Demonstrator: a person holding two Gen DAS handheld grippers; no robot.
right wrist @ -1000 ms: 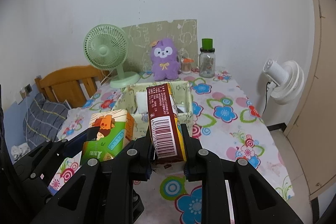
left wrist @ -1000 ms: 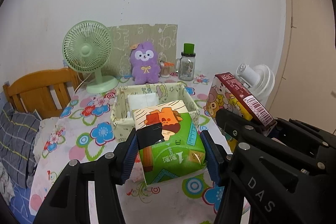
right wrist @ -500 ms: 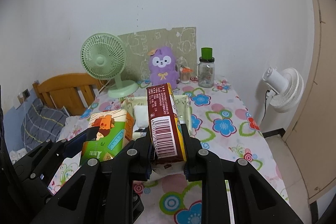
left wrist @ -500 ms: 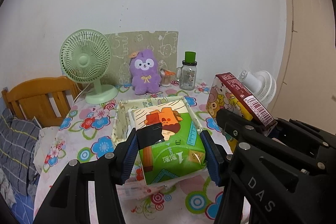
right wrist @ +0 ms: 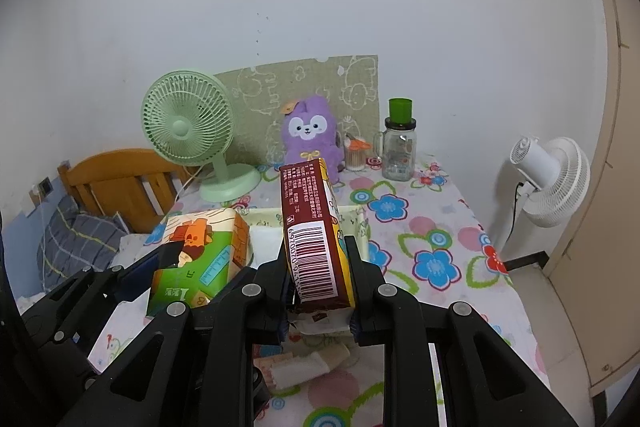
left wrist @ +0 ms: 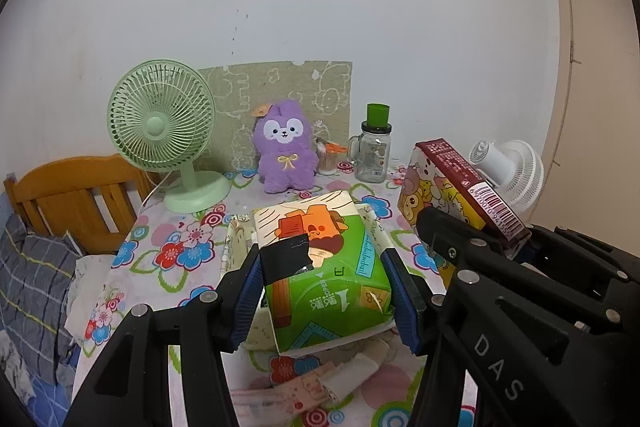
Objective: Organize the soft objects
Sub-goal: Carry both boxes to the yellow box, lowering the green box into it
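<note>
– Where's the fabric basket (left wrist: 236,247)?

– Directly under the green tissue pack (left wrist: 324,267) clamped in the left claw (left wrist: 326,291) — straight drop. The right claw (right wrist: 318,291) clamps the maroon tissue pack (right wrist: 316,239), upright, over the basket's right edge.

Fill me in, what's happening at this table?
A person holds a tool in each hand. The left tool clamps a green tissue pack; the right tool clamps a dark red tissue pack. Both packs are held in the air above the fabric basket on the floral tablecloth.
</note>
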